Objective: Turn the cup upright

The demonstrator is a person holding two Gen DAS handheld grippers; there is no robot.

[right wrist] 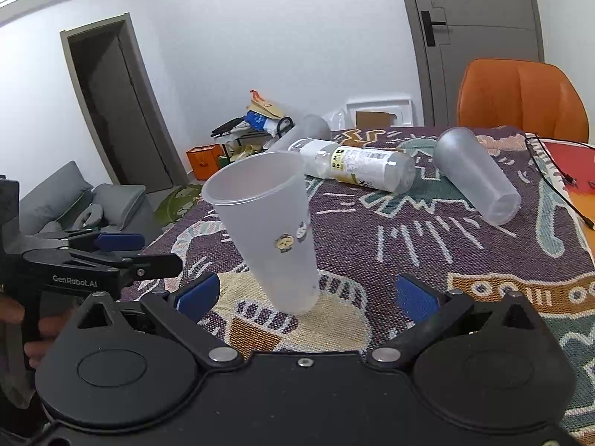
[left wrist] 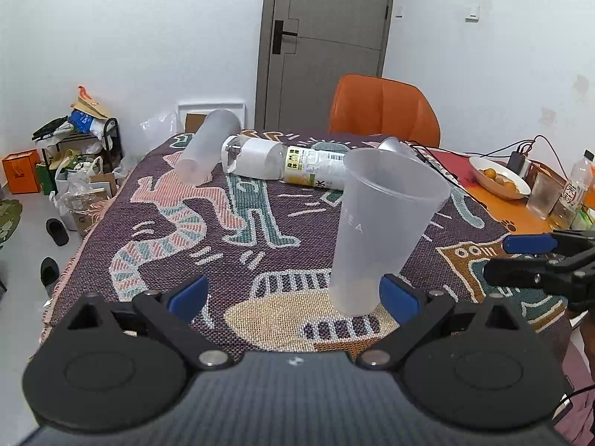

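Note:
A frosted translucent cup (left wrist: 379, 230) stands upright, mouth up, on the patterned cloth; it also shows in the right wrist view (right wrist: 271, 230). My left gripper (left wrist: 293, 297) is open, and the cup's base sits just inside its right finger (left wrist: 399, 297). My right gripper (right wrist: 305, 293) is open with the cup's base between its fingers, touching neither. Each gripper shows from the side in the other's view, the right one (left wrist: 528, 256) and the left one (right wrist: 122, 249). Two more frosted cups lie on their sides: one far left (left wrist: 208, 145), one far right (right wrist: 476, 174).
A clear labelled bottle (left wrist: 290, 163) lies on its side behind the upright cup. An orange chair (left wrist: 383, 111) stands at the table's far side. A bowl of oranges (left wrist: 498, 178), a glass, a bottle and cables sit at the right. Clutter and a sofa (right wrist: 74, 208) are beyond the left edge.

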